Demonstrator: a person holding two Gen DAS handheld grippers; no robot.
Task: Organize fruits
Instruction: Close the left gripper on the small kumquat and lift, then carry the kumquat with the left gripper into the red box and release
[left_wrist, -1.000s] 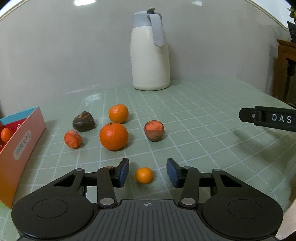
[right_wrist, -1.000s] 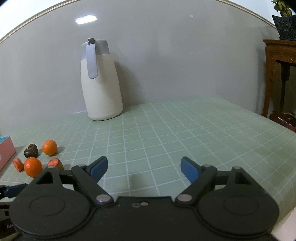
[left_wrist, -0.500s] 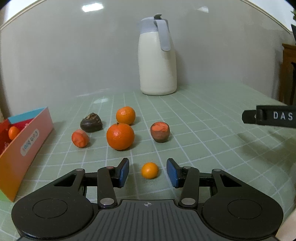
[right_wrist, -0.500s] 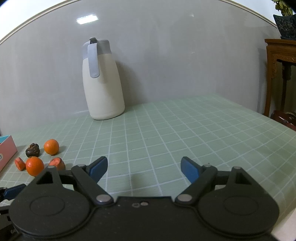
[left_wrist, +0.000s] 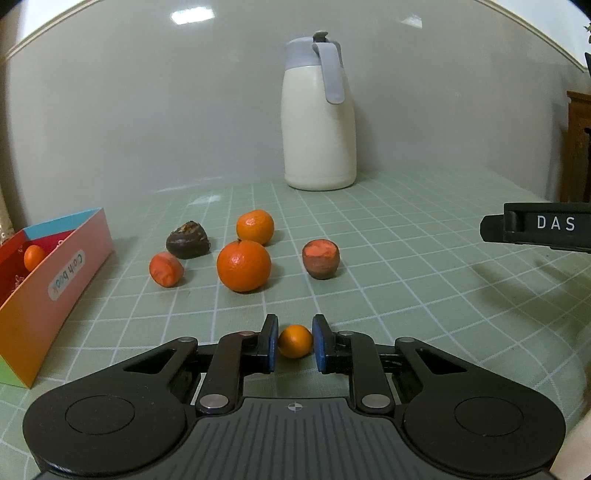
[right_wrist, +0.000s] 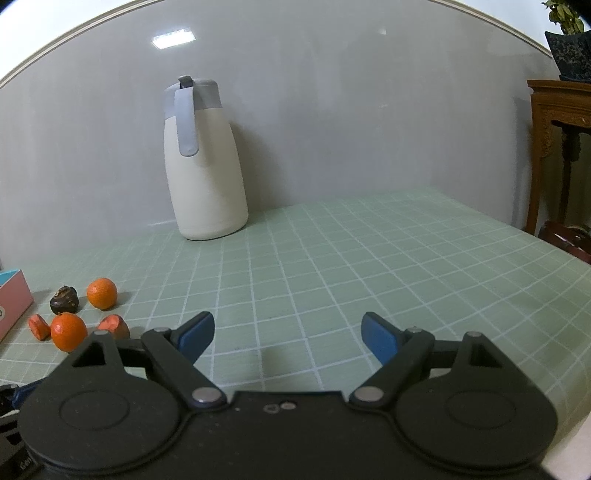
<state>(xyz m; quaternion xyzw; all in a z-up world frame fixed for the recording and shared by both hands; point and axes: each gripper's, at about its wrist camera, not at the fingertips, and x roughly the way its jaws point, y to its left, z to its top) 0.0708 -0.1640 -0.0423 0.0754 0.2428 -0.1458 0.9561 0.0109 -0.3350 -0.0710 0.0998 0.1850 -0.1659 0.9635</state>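
Note:
My left gripper (left_wrist: 294, 332) is closing its jaws on a small orange fruit (left_wrist: 294, 342); both blue pads touch its sides, low on the green checked table (left_wrist: 406, 280). Beyond it lie a large orange (left_wrist: 243, 265), a smaller orange (left_wrist: 255, 227), a dark wrinkled fruit (left_wrist: 187, 240), a red cut piece (left_wrist: 166, 269) and a brown fruit with a red cut top (left_wrist: 320, 258). A pink and orange box (left_wrist: 55, 280) at the left holds one small orange (left_wrist: 34, 256). My right gripper (right_wrist: 287, 325) stands open over bare table, nothing between its fingers.
A cream jug with a grey lid (left_wrist: 319, 122) stands at the back by the wall. A finger of the right gripper marked DAS (left_wrist: 535, 229) juts in at the right of the left wrist view. A wooden stand (right_wrist: 561, 147) sits past the table's right edge.
The left gripper's jaws have come together from a wide gap until the pads meet the small orange. The right gripper has kept still and open.

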